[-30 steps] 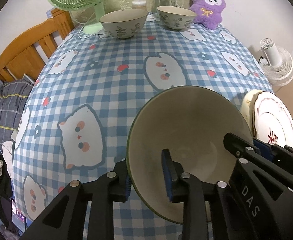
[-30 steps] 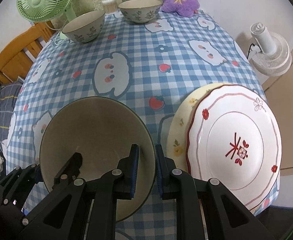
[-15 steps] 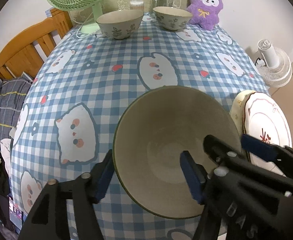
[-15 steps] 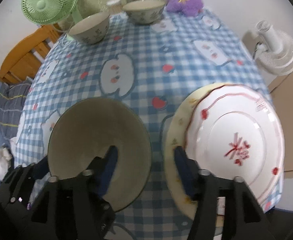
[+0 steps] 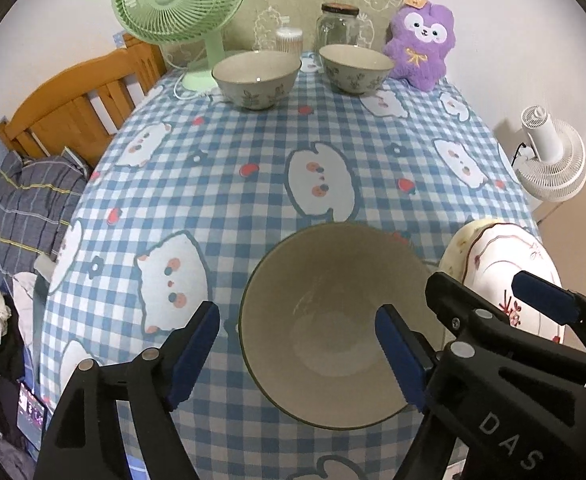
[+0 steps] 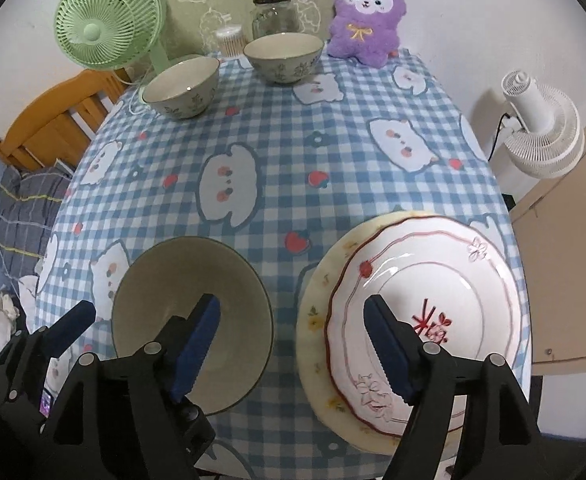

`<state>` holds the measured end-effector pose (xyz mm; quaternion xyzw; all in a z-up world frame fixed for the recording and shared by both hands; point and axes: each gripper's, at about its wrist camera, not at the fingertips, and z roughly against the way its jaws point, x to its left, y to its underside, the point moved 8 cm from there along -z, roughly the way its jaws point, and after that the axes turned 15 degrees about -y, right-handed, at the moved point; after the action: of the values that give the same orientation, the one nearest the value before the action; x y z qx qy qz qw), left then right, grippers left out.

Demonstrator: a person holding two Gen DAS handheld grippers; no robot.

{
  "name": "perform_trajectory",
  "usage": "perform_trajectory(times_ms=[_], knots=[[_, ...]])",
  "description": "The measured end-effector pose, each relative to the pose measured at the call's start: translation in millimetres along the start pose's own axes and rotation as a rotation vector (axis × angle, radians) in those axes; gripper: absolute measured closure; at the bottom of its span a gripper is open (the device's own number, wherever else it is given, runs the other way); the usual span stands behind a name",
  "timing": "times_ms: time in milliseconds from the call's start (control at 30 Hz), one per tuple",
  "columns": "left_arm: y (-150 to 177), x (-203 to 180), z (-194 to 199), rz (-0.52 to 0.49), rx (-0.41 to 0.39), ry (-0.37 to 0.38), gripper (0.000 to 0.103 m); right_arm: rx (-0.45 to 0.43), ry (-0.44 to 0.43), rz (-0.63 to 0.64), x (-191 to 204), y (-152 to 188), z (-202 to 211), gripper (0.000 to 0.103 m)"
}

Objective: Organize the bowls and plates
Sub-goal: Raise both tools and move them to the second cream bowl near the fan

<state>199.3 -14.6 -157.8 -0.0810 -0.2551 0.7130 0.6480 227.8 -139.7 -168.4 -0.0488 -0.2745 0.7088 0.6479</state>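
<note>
Two grippers are over the bench with the blue checked cloth [image 5: 253,184], jaws still opening. The big beige bowl with a dark rim [image 5: 333,320] sits free on the cloth: the left gripper [image 5: 297,356] straddles its 9 o'clock rim without touching, and the right gripper [image 6: 293,352] straddles the 3 o'clock rim, white red-trimmed plate [image 6: 425,320] right beside. A second ago both gripped that rim; now they've let go and lifted. Two small floral bowls [image 5: 255,78] sit at 12 o'clock.

"DAS" in pale letters — on the right hand-held gripper [image 5: 469,312], left wrist view
</note>
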Motion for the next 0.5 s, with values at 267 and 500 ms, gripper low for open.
perform_trajectory(times_ms=[267, 500], knots=[[-14, -1, 27, 0.047, -0.038, 0.002, 0.021, -0.055, 0.003, 0.078, 5, -17, 33, 0.026], [-26, 2, 54, 0.103, -0.062, 0.021, 0.020, -0.082, 0.005, 0.127, 11, -34, 59, 0.023]])
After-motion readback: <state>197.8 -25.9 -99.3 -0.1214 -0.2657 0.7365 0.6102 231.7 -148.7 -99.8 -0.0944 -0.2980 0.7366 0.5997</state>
